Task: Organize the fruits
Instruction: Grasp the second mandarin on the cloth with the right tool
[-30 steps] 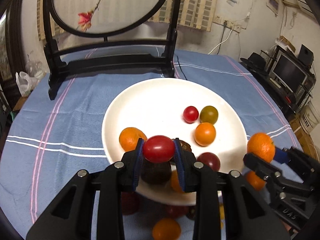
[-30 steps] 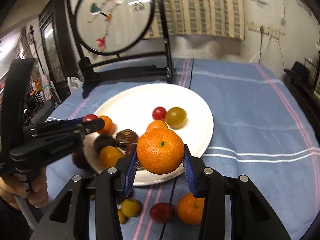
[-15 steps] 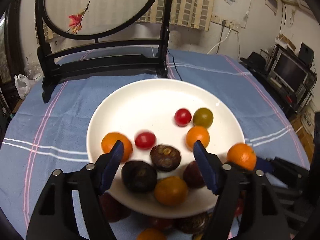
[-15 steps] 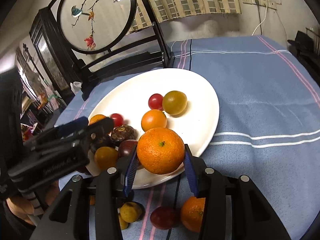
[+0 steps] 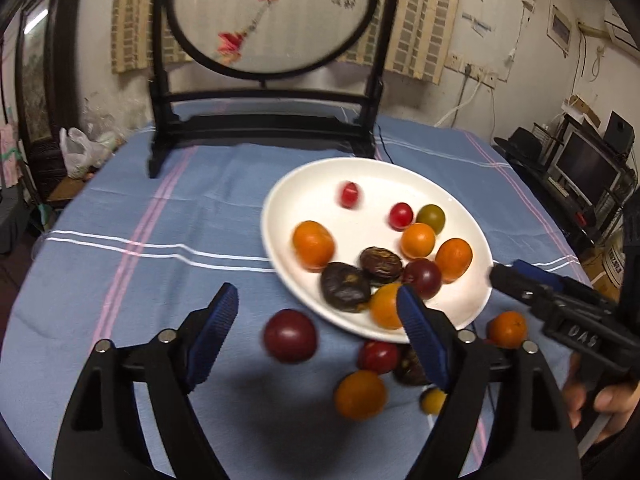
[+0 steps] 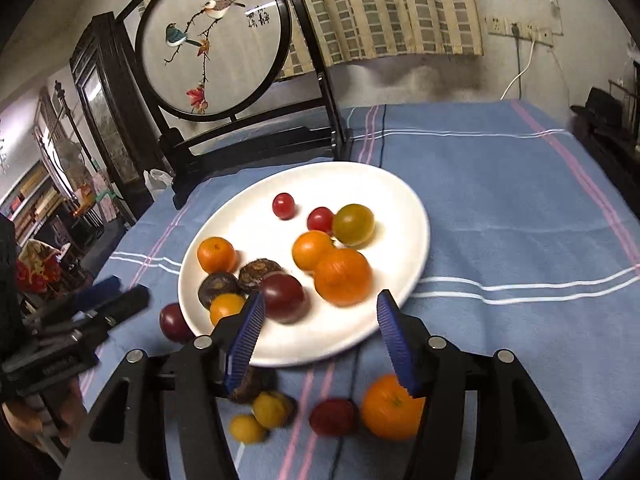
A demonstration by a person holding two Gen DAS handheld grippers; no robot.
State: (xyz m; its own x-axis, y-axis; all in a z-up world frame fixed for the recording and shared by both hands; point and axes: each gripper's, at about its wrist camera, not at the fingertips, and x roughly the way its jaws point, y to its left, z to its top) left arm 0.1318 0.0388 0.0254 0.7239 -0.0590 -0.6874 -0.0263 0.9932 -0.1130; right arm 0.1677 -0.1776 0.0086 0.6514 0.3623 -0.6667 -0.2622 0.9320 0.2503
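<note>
Blue pads on both my grippers stand spread with nothing between them. My left gripper (image 5: 316,332) hangs released over the cloth (image 5: 160,280), just off the plate's near-left rim, and a dark red plum (image 5: 290,341) lies on the cloth between its fingers, beside the plate (image 5: 304,184). My right gripper (image 6: 320,336) is released too, poised over the plate's near rim; in the left view its tip (image 5: 516,278) sits at the plate's right edge.

On the plate, nearest that gripper, a blurred orange (image 6: 343,276) rests against a smaller orange fruit (image 6: 312,250), with a dark red plum (image 6: 283,297) just left of it. Two dark wrinkled fruits (image 6: 236,280), a mandarin (image 6: 216,255), two red cherry tomatoes (image 6: 320,219) and a green-yellow tomato (image 6: 353,224) fill the rest of the plate.

Off the plate's near rim, on the cloth, lie a mandarin (image 6: 390,406), a red tomato (image 6: 333,416) and two yellow fruits (image 6: 260,416).

Beyond the plate stands a dark wooden stand with a round embroidered screen (image 6: 212,40).
</note>
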